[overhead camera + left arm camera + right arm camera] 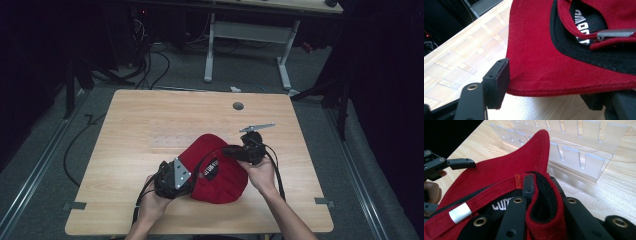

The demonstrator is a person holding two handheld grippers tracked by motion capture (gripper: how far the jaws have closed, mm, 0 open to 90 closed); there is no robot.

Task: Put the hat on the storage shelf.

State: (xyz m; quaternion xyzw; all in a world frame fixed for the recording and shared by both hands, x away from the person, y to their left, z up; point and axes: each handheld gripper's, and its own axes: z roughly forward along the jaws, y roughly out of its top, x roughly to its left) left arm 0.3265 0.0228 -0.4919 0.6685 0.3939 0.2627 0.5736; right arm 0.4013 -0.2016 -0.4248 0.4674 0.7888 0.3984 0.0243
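We see the red cap [220, 172] on the tabletop [150, 125], lower centre of the high view. Right gripper [541, 202] is clamped on the cap's back rim. Left gripper [549, 97] stands apart, the cap's edge between its jaws, one pad [499, 80] just beside the cloth.

Two forearms reach in from the near edge of the surface, each hand wrapped around a hand-held gripper, the pair drawn close together. The left hand-held gripper [172, 180] lies low and points toward the right one, its jaws standing apart on either side of a cloth edge, the pads not yet pressing. The right hand-held gripper [235, 151] points back toward the left, its jaws clamped tight on a fold of fabric.
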